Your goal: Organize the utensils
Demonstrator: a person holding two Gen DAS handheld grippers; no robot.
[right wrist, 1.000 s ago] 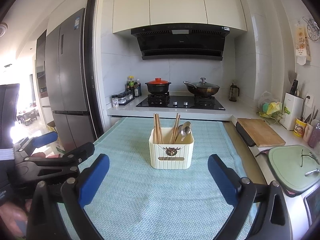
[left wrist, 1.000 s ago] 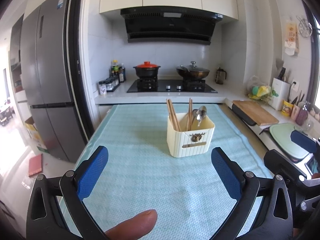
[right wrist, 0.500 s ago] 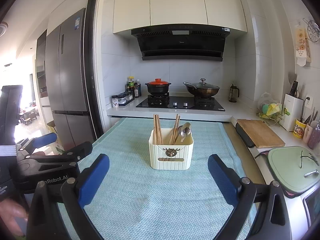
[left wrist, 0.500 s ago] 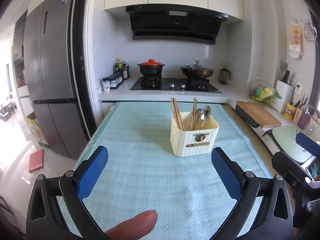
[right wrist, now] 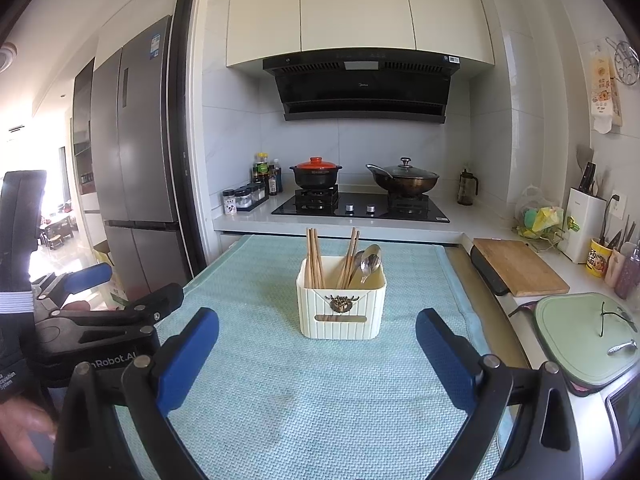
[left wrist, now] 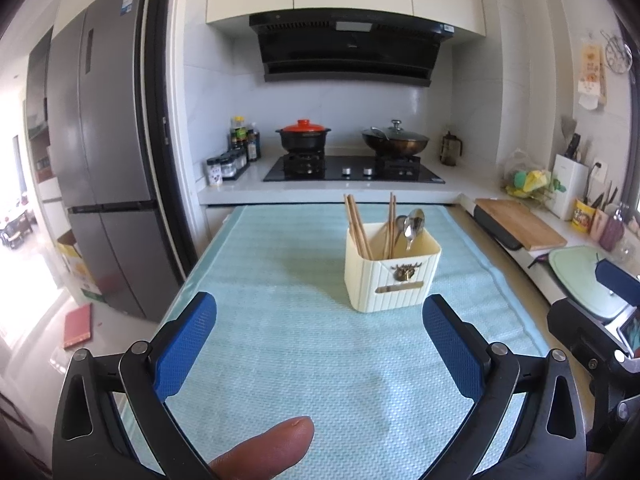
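A cream ribbed utensil holder (left wrist: 392, 280) (right wrist: 342, 308) stands on a light teal mat (left wrist: 304, 364) (right wrist: 304, 396). Wooden chopsticks (left wrist: 356, 226) (right wrist: 314, 258) and metal spoons (left wrist: 410, 226) (right wrist: 370, 264) stand upright inside it. My left gripper (left wrist: 320, 340) is open and empty, well short of the holder, which sits ahead and to the right. My right gripper (right wrist: 318, 344) is open and empty, with the holder straight ahead between its fingers. The right view shows the left gripper (right wrist: 108, 312) at the left edge.
Behind the mat is a stove (right wrist: 360, 208) with a red-lidded pot (right wrist: 316, 172) and a wok (right wrist: 404, 178). A fridge (right wrist: 132, 184) stands left. A wooden board (right wrist: 516, 266), a green board (right wrist: 584, 332) and a knife block (right wrist: 582, 224) line the right counter.
The left gripper has tilted up and turned slightly, so the holder sits a little higher and further right in its view. The right gripper has hardly moved. Both stay open.
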